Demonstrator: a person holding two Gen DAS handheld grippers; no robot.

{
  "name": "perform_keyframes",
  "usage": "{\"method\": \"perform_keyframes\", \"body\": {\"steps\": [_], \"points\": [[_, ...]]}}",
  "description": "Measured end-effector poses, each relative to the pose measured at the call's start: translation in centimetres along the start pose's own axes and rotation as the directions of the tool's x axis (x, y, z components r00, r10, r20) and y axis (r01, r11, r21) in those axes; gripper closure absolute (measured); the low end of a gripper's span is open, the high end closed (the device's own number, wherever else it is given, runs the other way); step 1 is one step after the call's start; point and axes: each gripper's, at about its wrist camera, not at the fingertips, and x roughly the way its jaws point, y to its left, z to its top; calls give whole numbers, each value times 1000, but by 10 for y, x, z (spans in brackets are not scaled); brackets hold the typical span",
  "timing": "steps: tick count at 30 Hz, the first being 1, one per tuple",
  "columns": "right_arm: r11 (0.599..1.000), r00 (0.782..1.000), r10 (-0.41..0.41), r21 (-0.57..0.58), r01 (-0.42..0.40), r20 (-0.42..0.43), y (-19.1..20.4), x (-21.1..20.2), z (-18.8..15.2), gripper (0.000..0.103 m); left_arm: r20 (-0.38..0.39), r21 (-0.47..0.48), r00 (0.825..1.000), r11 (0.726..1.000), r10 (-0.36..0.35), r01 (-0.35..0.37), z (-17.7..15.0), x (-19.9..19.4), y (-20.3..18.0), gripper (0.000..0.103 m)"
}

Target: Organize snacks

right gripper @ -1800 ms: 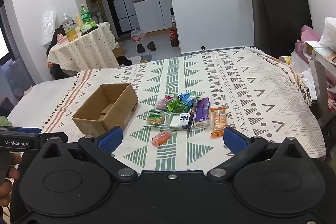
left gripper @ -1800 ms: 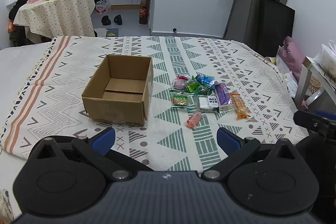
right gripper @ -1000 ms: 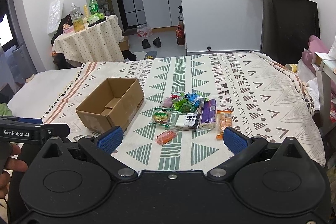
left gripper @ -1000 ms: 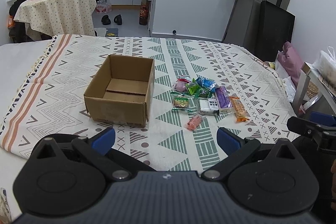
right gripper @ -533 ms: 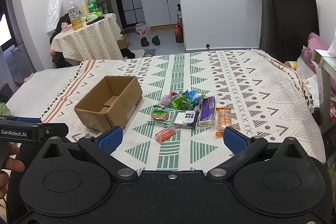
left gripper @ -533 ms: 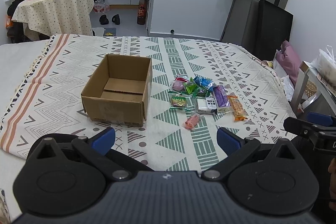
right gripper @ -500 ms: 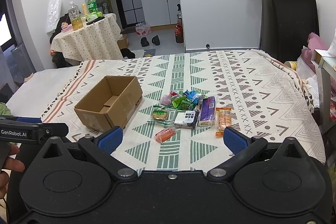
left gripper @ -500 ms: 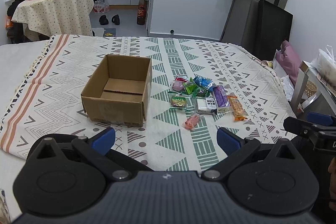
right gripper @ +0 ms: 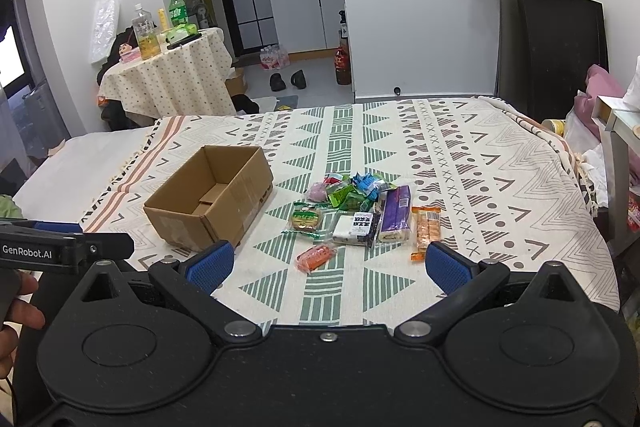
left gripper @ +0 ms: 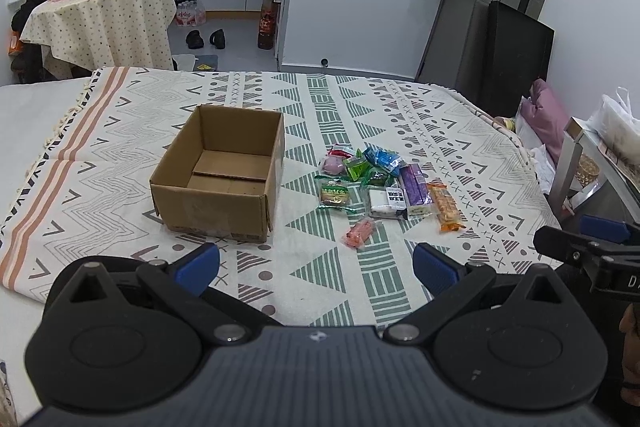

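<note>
**Both grippers wide open, snacks waiting beside the box**

The left gripper (left gripper: 316,265) hung back from the near edge of the patterned blanket (left gripper: 400,115), its blue-padded fingers (left gripper: 198,263) spread wide and holding nothing. The right gripper (right gripper: 327,264) matched it: fingers (right gripper: 446,267) splayed far apart, empty, well short of the goods.

Out on the blanket stood the cardboard box (left gripper: 224,171), flaps open, bare cardboard showing inside. Just to its right lay the snacks (left gripper: 380,183) in a loose cluster, apart from the box. At the front sat a small orange-pink packet (left gripper: 360,233) on its own, nearest the grippers. Behind it came a round biscuit in a green wrapper (left gripper: 335,193), a white pack with a black label (left gripper: 387,202), a long purple bar (left gripper: 416,185) and an orange wafer pack (left gripper: 445,205) on the far right. At the back, a pink sweet (left gripper: 335,165), green packets and a blue wrapper (left gripper: 382,159) were bunched together, touching.

In the right wrist view a hand (right gripper: 16,311) showed at the left edge, under the other gripper's body.
</note>
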Motion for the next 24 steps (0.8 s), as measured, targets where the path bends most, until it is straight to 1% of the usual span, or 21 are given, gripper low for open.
{"method": "perform_keyframes", "body": {"steps": [9, 13, 24], "points": [[1000, 1000, 13, 2, -13, -18, -7, 9, 0, 0, -1, -46, 1000, 999, -7, 7, 7, 10, -2, 1], [1000, 999, 9, 2, -9, -35, -10, 18, 2, 0, 4, -36, 1000, 999, 1, 0, 12, 16, -4, 1], [1000, 998, 5, 20, -4, -64, -28, 40, 11, 0, 10, -52, 1000, 998, -22, 23, 26, 40, -8, 1]]}}
